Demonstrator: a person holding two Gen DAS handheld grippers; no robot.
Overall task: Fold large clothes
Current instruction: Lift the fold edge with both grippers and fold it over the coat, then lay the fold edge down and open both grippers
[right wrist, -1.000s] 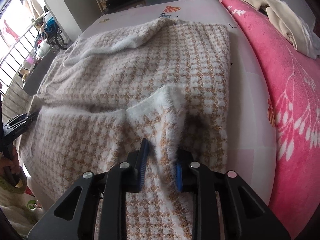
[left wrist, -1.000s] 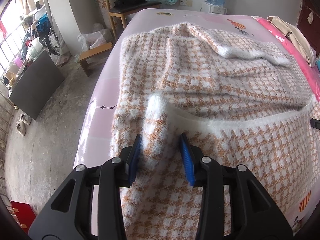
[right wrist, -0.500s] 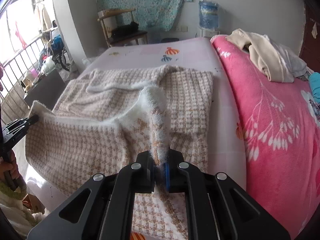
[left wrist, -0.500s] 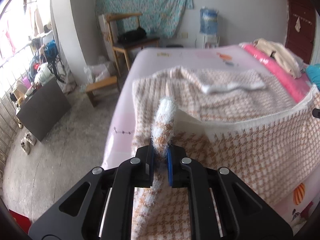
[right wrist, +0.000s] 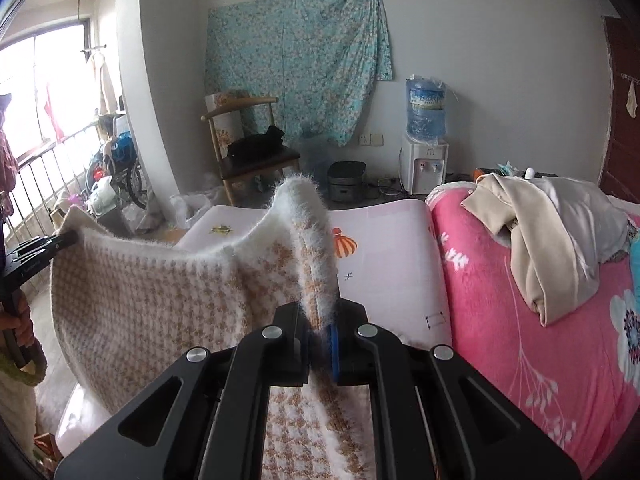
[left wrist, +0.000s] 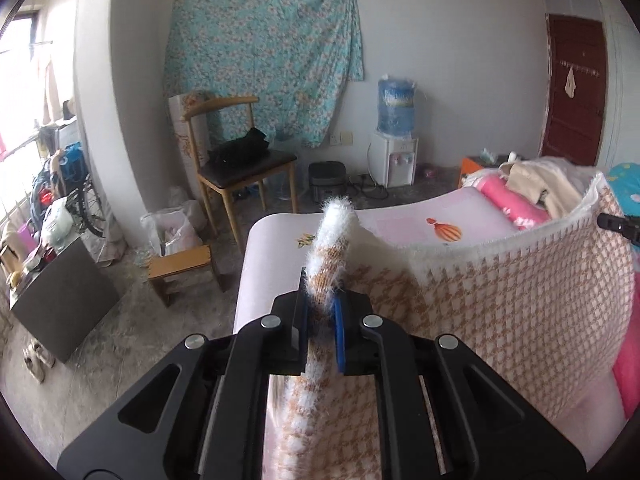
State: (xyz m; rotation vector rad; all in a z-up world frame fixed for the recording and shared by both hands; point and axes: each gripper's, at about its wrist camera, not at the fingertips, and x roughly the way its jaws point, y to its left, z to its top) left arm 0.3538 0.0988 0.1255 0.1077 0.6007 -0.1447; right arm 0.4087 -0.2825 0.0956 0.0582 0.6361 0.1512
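A fuzzy white and tan houndstooth garment (left wrist: 500, 300) hangs as a sheet above the bed (left wrist: 404, 220), stretched between both grippers. My left gripper (left wrist: 322, 312) is shut on one fluffy white edge, a tuft standing up past the blue pads. My right gripper (right wrist: 320, 336) is shut on the opposite edge of the garment (right wrist: 160, 300). In the right wrist view the left gripper (right wrist: 44, 252) shows at the far left, with a hand (right wrist: 16, 320) on its handle. The right gripper's tip (left wrist: 616, 222) peeks in at the right of the left wrist view. The lower cloth drapes out of sight.
A pink floral blanket (right wrist: 540, 320) covers the bed's right side, with a beige and grey pile of clothes (right wrist: 552, 220) on it. Beyond the bed stand a wooden chair (left wrist: 236, 164), a small stool (left wrist: 180, 268), a water dispenser (left wrist: 394, 136) and a dark cabinet (left wrist: 60, 304).
Both grippers closed on the garment's edges and rose, lifting it off the bed. The views tilted up from the bed surface to the room's far wall.
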